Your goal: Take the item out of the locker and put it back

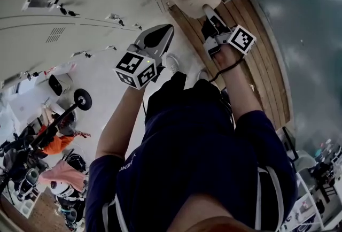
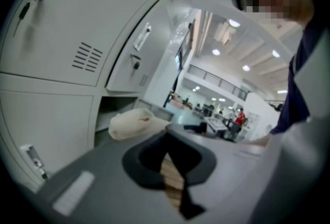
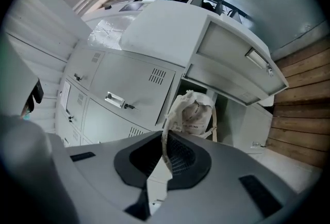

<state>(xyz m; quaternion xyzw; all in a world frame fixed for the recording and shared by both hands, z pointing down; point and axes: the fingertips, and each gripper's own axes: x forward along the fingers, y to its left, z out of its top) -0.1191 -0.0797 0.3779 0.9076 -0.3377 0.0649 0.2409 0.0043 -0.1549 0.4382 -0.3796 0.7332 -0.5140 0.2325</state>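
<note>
Lockers (image 1: 64, 6) in pale grey sheet metal filled one side of the room, with slatted vents and small handles on their doors. Wooden floor planks (image 1: 256, 65) ran along their foot beside a dark wall (image 1: 304, 22). Beyond the lockers, the left gripper view opened onto a bright hall with ceiling lights and a railed gallery (image 2: 221, 81). One locker door (image 3: 232, 63) stood swung out over an open compartment (image 3: 226, 109).

A cream cloth bag (image 3: 193, 114) hung at the mouth of that compartment. In the right gripper view its long axis ran up the frame, and its gathered top leaned toward the upper left. The right gripper (image 1: 209, 14) was clamped on the bag's strap (image 3: 166, 130), which ran from the jaws up to the bag's top. The left gripper (image 1: 160, 36) was held apart from the bag, its jaws drawn almost together with nothing between them; only planks showed through the slit.

The bag's base was hidden behind the gripper body, so whether it rested on the compartment floor could not be told. Its print was too small to read.
</note>
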